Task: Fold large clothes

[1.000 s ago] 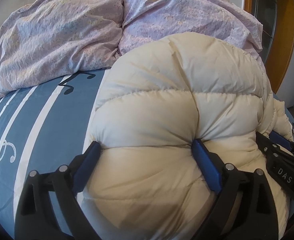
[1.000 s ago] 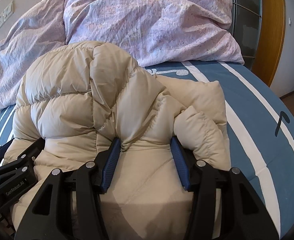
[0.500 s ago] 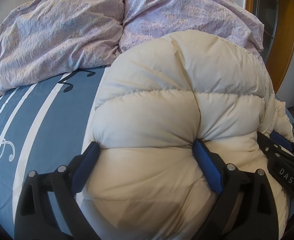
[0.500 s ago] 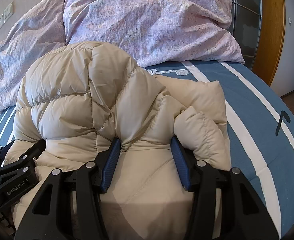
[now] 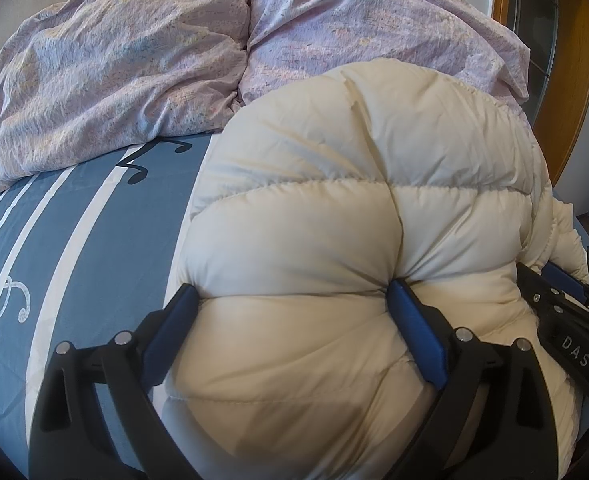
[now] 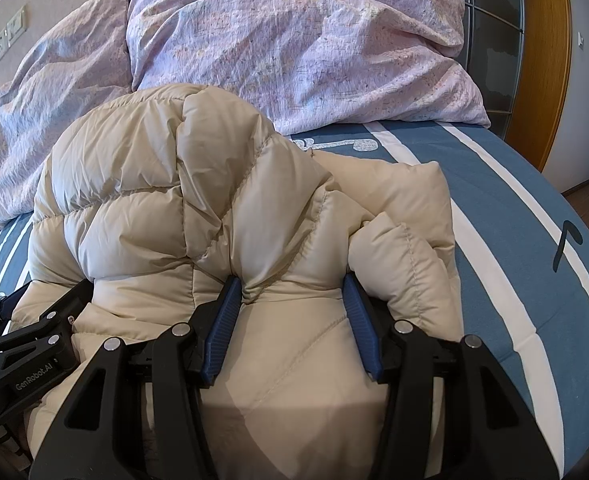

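Note:
A cream puffy down jacket [image 5: 354, 208] lies bunched on the blue striped bed; it also shows in the right wrist view [image 6: 198, 208]. My left gripper [image 5: 290, 300] has its blue-padded jaws wide around a thick fold of the jacket's near edge, pressing into the padding. My right gripper [image 6: 290, 284] clamps a narrower bunch of the jacket between its blue pads. The right gripper shows at the right edge of the left wrist view [image 5: 566, 320]; the left gripper shows at the left edge of the right wrist view [image 6: 26, 344]. A jacket sleeve [image 6: 406, 208] lies folded to the right.
Two crumpled lilac pillows or duvets [image 5: 134, 60] [image 6: 314, 48] lie at the head of the bed. The blue sheet with white stripes [image 5: 74, 232] [image 6: 534, 240] extends on both sides. A wooden door frame [image 6: 542, 60] stands at the right; wall sockets [image 6: 8, 36] at the left.
Almost nothing differs. Both grippers keep their hold on the jacket; the left view has crept slightly forward and the jacket bulges a little higher.

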The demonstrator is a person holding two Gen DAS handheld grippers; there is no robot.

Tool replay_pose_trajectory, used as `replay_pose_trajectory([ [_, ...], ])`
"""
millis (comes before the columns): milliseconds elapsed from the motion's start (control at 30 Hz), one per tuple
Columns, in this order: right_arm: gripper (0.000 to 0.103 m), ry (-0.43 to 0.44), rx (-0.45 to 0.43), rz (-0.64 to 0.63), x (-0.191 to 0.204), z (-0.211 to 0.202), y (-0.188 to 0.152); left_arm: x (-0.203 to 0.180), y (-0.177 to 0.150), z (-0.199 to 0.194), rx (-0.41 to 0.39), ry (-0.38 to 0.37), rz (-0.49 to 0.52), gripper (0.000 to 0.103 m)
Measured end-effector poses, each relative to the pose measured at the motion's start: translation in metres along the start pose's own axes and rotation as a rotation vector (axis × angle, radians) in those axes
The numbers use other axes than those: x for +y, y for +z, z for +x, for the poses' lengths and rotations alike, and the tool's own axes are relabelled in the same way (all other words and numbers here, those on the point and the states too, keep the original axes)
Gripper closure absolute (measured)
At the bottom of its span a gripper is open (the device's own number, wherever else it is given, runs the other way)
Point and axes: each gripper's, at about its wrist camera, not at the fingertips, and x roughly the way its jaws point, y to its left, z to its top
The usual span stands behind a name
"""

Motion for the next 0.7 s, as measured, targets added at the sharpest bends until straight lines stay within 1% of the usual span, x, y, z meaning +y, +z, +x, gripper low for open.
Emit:
replay_pose_trajectory([
  [367,0.048,0.007,-0.005,0.002,0.000,-0.001,0.001,0.000,0.000,0.000,0.001,0.007,0.001,0.007],
  [467,0.046,0.027,0.018,-0.002,-0.002,-0.009,0.003,0.000,0.000,0.000,0.001,0.014,0.002,0.006],
  [567,0.038,0.095,0.037,0.030,-0.014,-0.028,0.005,0.002,0.000,0.000,0.002,0.014,-0.001,0.005],
  [600,0.032,0.111,0.035,0.047,-0.018,-0.035,0.005,0.001,0.000,0.000,0.002,0.015,0.000,0.005],
  [633,0.026,0.124,0.029,0.065,-0.024,-0.042,0.006,0.001,0.000,-0.001,0.002,0.016,0.000,0.005],
  [667,0.025,0.131,0.020,0.082,-0.031,-0.051,0.008,0.000,0.000,-0.001,0.001,0.017,0.000,0.005],
  [700,0.021,0.128,0.018,0.090,-0.035,-0.057,0.009,0.000,-0.001,-0.002,-0.001,0.018,0.000,0.005],
])
